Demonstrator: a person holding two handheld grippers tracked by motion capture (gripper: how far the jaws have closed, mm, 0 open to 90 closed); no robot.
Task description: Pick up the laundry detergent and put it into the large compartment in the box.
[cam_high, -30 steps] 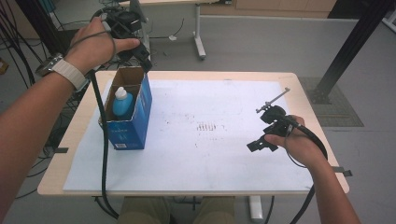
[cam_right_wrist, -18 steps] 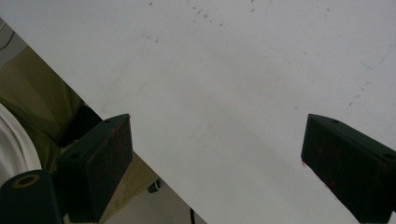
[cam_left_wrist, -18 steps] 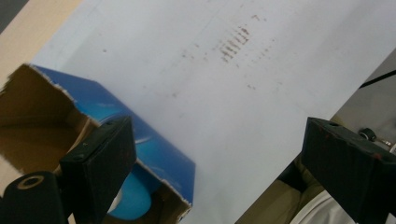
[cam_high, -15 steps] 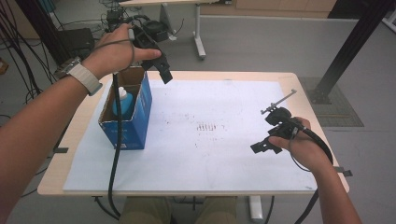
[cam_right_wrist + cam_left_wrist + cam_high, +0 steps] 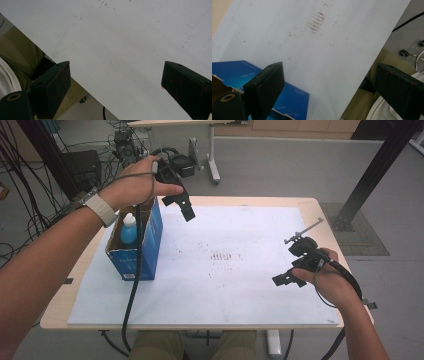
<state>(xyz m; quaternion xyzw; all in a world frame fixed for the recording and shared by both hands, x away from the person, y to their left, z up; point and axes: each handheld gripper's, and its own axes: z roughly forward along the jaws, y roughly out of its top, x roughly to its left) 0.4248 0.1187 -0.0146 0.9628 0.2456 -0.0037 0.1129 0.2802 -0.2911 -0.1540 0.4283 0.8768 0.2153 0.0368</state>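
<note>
Left claw (image 5: 184,206) hangs in the air just past the far right corner of the blue box (image 5: 136,245), jaws wide apart w/ nothing between them. Left hand (image 5: 135,182) grips it from above, cable trailing down over the box's right side. Right claw (image 5: 290,276) sits low over the near right part of the tabletop (image 5: 240,270), jaws also spread wide and empty, held by the right hand (image 5: 327,280).

High view shows the box standing open-topped at the left edge of the white sheet, w/ a bottle (image 5: 129,230) upright inside, white cap, blue body. Left gripper view instead looks down past the box's blue side and torn cardboard flap (image 5: 294,100) to the sheet's brown smudge marks (image 5: 315,23), plus a trouser leg below the table edge. Right gripper view gives bare white sheet (image 5: 125,50), the near edge and trouser cloth beyond it.

Vs. half a sec ago: left claw has swung further right and forward, off the box top; right claw has barely shifted.

Tabletop is pale wood under the white sheet. Room: grey floor, cables at left, another table's legs behind, a black post far right.
</note>
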